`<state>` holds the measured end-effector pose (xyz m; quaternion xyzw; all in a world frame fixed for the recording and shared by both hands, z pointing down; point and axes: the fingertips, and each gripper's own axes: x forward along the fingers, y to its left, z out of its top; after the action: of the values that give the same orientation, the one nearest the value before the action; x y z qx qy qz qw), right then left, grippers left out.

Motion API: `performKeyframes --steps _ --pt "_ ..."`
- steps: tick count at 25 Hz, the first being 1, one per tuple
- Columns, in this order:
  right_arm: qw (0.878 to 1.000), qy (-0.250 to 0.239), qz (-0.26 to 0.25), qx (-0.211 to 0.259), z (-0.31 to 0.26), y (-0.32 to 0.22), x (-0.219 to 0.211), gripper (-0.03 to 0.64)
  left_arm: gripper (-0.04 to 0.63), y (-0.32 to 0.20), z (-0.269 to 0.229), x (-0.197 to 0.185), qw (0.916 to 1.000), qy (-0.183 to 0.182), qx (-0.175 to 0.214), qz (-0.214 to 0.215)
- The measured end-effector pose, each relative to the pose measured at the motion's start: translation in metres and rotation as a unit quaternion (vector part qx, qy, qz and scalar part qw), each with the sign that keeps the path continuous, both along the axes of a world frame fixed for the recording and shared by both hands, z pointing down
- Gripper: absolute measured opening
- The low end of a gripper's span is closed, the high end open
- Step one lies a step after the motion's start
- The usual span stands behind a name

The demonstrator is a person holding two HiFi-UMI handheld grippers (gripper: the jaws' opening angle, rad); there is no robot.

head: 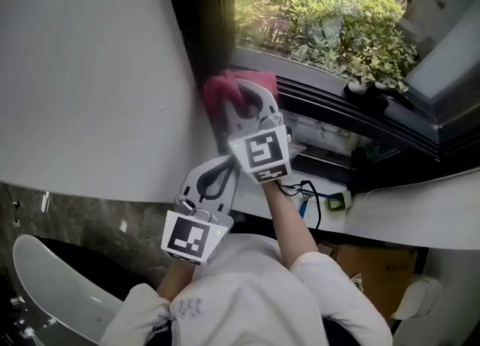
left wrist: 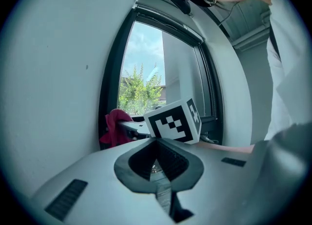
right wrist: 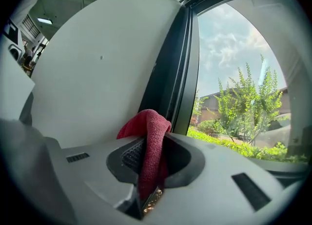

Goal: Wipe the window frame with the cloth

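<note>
Cloth (head: pixel 223 88) clamped in right tongs (head: pixel 244 103), up at the lower corner of the window frame (head: pixel 204 33).
Red, coarse knit, bunched so a fold sticks out past the tips, probably to reach into the dark, smooth, ribbed frame beside the white wall (head: pixel 90 74); contact looks likely. Left tongs (head: pixel 217 179) closed on nothing, held back below the right, apparently idle.

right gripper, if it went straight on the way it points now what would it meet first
Most likely the dark window frame, near its lower left corner beside the white wall. The red cloth clamped in the tongs of the right gripper sticks out ahead, so it would touch first. Depth is unclear.
</note>
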<state>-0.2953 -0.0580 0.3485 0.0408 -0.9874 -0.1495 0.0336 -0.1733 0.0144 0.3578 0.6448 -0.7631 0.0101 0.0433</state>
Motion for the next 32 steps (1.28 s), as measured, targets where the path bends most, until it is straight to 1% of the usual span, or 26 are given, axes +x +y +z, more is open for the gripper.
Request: performKeyframes --steps 3,7,16,18,23,29,32 --pt "1.000 0.002 0.005 0.010 0.002 -0.001 0.000 0.067 0.009 0.000 0.002 -0.001 1.0000 0.000 -0.003 0.003" --pt "1.000 0.002 0.007 0.006 0.003 -0.001 0.001 0.067 0.009 0.000 0.003 -0.001 1.0000 -0.005 -0.006 0.004" --pt "1.000 0.003 0.012 0.001 0.002 -0.002 0.002 0.067 0.009 0.001 0.000 0.002 1.0000 0.001 -0.002 0.004" --pt "1.000 0.007 0.016 0.006 0.002 -0.002 0.003 0.067 0.009 0.001 0.000 0.002 1.0000 0.002 -0.002 0.006" --pt "0.998 0.030 0.041 0.043 0.002 -0.010 0.010 0.067 0.008 -0.001 0.000 0.006 0.9999 0.004 -0.005 0.014" --pt "0.999 0.022 0.039 0.026 0.001 -0.014 0.014 0.067 0.008 -0.007 0.001 0.010 0.9997 0.008 -0.003 0.021" --pt "0.999 0.018 0.046 0.007 -0.001 -0.018 0.017 0.067 0.008 -0.008 0.000 0.012 0.9997 0.009 -0.001 0.025"
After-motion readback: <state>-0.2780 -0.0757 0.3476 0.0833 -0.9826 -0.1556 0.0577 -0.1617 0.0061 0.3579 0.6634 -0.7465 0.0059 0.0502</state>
